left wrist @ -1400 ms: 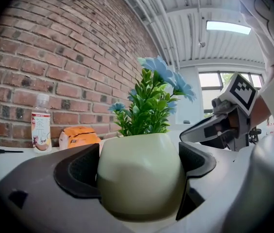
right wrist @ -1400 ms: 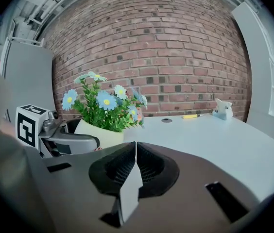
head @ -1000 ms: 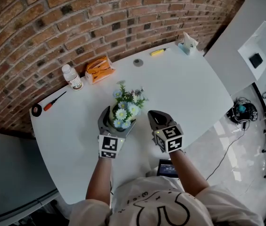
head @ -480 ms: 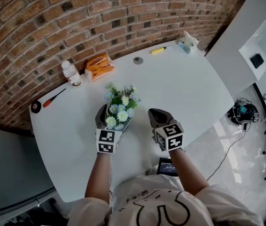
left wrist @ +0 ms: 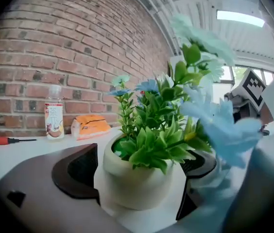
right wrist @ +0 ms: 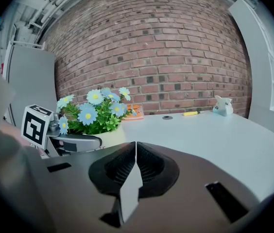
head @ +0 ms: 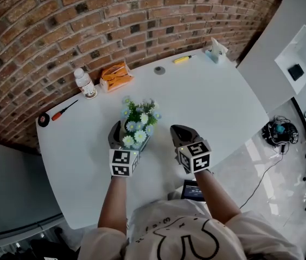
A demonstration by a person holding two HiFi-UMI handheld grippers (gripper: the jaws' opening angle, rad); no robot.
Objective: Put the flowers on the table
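While both arms reach forward side by side, the left hand-held gripper (head: pixel 127 138) pinches a small white pot (left wrist: pixel 134 183) from both sides, and the right hand-held gripper (head: pixel 181 134) hangs just right of it with its jaws pressed together on nothing. Blue flowers (head: pixel 138 118) with green leaves stand up in the pot, near the middle of the white counter (head: pixel 212 102). Bare counter lies wide open to the right, and a bottle (head: pixel 84 83), an orange pack (head: pixel 114 76) and a red screwdriver (head: pixel 62 113) sit far back on the left by the brick wall (head: pixel 61 26).
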